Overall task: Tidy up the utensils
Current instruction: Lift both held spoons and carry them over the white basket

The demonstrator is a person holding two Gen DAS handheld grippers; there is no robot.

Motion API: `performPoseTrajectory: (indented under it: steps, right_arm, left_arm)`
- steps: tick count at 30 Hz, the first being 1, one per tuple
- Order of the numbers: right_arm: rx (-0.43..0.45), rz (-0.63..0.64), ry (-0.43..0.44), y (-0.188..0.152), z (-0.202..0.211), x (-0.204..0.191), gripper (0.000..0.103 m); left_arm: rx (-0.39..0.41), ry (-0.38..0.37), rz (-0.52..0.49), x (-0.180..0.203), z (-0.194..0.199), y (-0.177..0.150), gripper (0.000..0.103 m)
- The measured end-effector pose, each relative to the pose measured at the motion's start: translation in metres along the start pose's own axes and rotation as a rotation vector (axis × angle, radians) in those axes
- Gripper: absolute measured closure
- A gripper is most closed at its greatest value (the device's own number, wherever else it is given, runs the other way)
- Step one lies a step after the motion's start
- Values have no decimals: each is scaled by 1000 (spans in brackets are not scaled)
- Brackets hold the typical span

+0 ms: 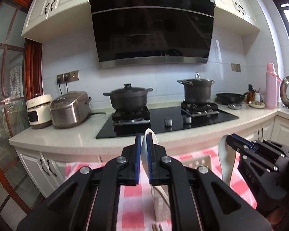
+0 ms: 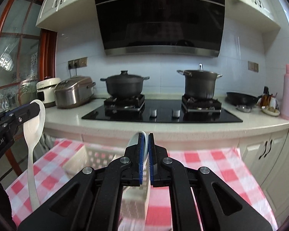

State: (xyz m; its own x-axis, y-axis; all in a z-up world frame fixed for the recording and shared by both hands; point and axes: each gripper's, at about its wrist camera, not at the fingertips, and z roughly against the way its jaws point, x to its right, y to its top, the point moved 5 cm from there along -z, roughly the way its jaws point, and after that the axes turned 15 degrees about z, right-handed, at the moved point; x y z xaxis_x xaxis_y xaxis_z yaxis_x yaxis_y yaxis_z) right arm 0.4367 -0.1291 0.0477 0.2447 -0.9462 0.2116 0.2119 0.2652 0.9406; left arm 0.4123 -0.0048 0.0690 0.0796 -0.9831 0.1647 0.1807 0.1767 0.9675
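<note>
**Two white spoons in the air, one per gripper**

The left gripper (image 1: 144, 148) is pinching a white spoon (image 1: 147, 159) by its bowl, blue pads pressed tight on either side, the handle trailing down underneath. The right gripper (image 2: 146, 148) does the same with a second white spoon (image 2: 136, 137), jaws clamped on the bowl rim. From the left wrist view that second spoon hangs bowl-up, handle dangling free below the jaws.

Both spoons look light and rigid, plastic or ceramic, with a smooth glossy skin that I judge slippery. A grip on the curved bowl can let the spoon pivot, so the long handle may swing; holding nearer the neck would steady it.

Below lies a table in a red-and-white checked cloth (image 2: 212, 165), carrying a pale perforated basket (image 2: 98, 155) toward its far edge, the likely home for the spoons. Open air sits above the basket, and the two grippers stand side by side, near each other, so handles could knock. Beyond the table's far edge runs the worktop (image 2: 183, 129) with a black hob (image 2: 161, 115) and two dark pots (image 2: 124, 85), well apart from the spoons.
</note>
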Motion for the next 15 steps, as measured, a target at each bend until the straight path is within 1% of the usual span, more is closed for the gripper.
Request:
performPoseTrajectory:
  steps: [2, 5, 10, 15]
  right_arm:
    - [22, 11, -25, 7, -7, 2, 98]
    - [47, 26, -57, 13, -18, 3, 98]
    - [79, 45, -98, 17, -38, 5, 98]
    - [85, 35, -100, 14, -53, 8, 97]
  left_arm:
    - [35, 15, -6, 3, -10, 11, 97]
    - [66, 36, -9, 4, -24, 18, 97]
    - [86, 72, 9, 1, -57, 24, 97]
    - [99, 97, 3, 0, -81, 21, 97]
